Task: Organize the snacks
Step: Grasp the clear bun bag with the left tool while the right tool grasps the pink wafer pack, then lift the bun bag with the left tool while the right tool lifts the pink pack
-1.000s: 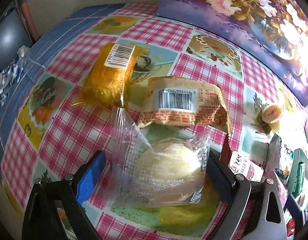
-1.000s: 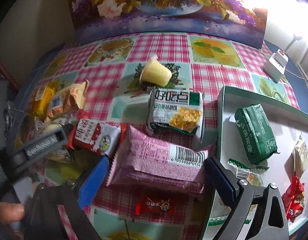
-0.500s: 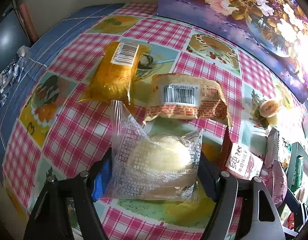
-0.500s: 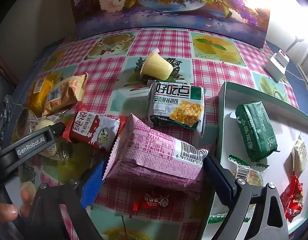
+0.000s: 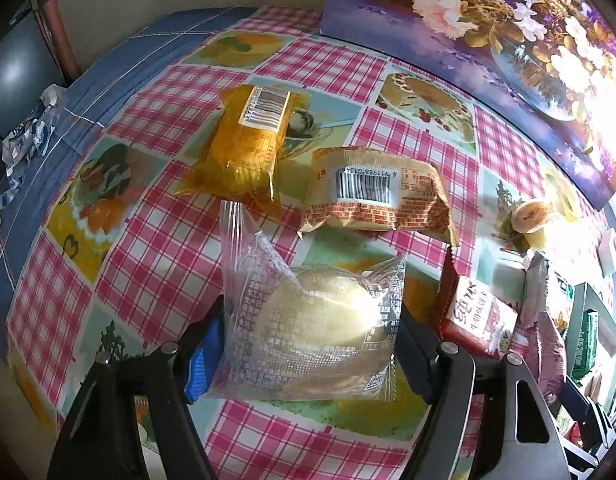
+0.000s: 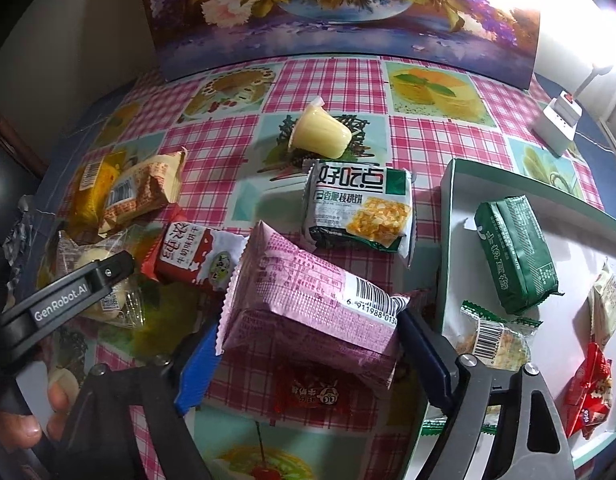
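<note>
My left gripper (image 5: 308, 344) is shut on a clear-wrapped pale bun (image 5: 316, 320), held just above the checked tablecloth. My right gripper (image 6: 308, 336) is shut on a pink snack pack (image 6: 308, 300) and lifts it over a small red candy (image 6: 312, 394). The left gripper's finger (image 6: 67, 292) shows at the left of the right wrist view. A white tray with a green rim (image 6: 446, 240) at the right holds a green pack (image 6: 516, 252), a small crumbly bar (image 6: 494, 340) and red wrappers (image 6: 588, 396).
On the cloth lie a yellow pack (image 5: 243, 144), a tan pack (image 5: 372, 196), a red-and-white biscuit pack (image 6: 195, 256), a green-and-white pack (image 6: 360, 208) and a jelly cup (image 6: 322, 134). A flower picture (image 6: 340, 12) stands at the back. A white power strip (image 6: 560, 124) lies far right.
My left gripper has closed on the bun and raised it slightly. My right gripper has closed on the pink pack and lifted it, uncovering the red candy beneath.
</note>
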The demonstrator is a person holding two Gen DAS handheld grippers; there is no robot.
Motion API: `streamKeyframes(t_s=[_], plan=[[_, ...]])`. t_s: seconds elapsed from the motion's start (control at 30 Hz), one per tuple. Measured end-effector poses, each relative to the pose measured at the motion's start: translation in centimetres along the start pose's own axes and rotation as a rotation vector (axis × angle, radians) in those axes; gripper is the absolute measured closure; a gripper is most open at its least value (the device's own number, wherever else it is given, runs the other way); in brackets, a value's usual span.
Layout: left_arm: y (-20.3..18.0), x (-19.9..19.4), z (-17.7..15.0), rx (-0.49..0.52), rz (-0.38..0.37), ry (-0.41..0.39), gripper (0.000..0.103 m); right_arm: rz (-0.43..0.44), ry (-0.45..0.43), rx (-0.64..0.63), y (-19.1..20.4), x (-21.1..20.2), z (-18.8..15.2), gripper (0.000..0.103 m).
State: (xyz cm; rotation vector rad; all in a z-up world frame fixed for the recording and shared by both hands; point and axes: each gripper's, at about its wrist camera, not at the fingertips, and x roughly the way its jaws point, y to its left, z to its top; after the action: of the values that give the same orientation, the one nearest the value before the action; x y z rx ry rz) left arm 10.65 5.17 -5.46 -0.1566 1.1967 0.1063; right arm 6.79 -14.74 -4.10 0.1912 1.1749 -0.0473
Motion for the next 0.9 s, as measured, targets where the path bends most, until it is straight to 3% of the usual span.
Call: streamKeyframes(t_s=[0.23,0.9], plan=[[0.0,-1.2,0.0,0.005,-0.005,-0.034,0.026,0.057,0.001,0.005,0.3,-0.3,-0.1,0.024],[-0.3,-5.2,0.8,0.016,-0.017,-0.138,0.026,0.140,-0.110,0.029,0.2,-4.2,0.1,0.025]])
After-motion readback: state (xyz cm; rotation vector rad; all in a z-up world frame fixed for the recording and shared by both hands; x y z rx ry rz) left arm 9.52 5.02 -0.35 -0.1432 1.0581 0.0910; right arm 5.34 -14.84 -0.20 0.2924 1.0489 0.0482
